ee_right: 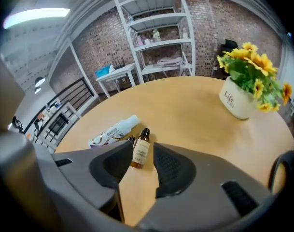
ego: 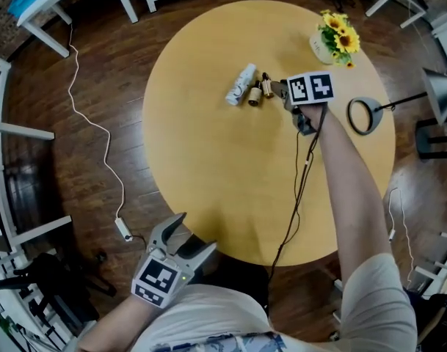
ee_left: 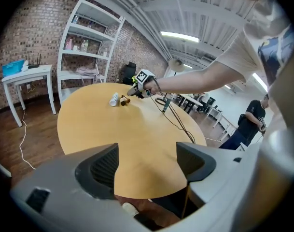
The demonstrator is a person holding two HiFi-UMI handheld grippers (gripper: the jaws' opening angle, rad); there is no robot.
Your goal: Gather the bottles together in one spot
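Note:
On the round wooden table (ego: pixel 208 189), three bottles lie close together at the far side. They are a white bottle (ego: pixel 240 84) (ee_right: pixel 113 132), a small amber bottle (ego: pixel 255 96) and a second small amber bottle (ego: pixel 267 86) (ee_right: pixel 141 148) with a black cap. My right gripper (ego: pixel 280 88) (ee_right: pixel 143 152) reaches in from the right. Its jaws are narrowed on the second amber bottle, which sits low between the fingertips. My left gripper (ego: pixel 194 235) (ee_left: pixel 147 161) hangs open and empty over the table's near edge, far from the bottles (ee_left: pixel 117 99).
A white pot of yellow flowers (ego: pixel 335 41) (ee_right: pixel 243 98) stands at the table's far right. A black cable (ego: pixel 300 189) trails from the right gripper across the table. A ring lamp (ego: pixel 365 116) stands off the table's right edge. White shelves and tables line the room.

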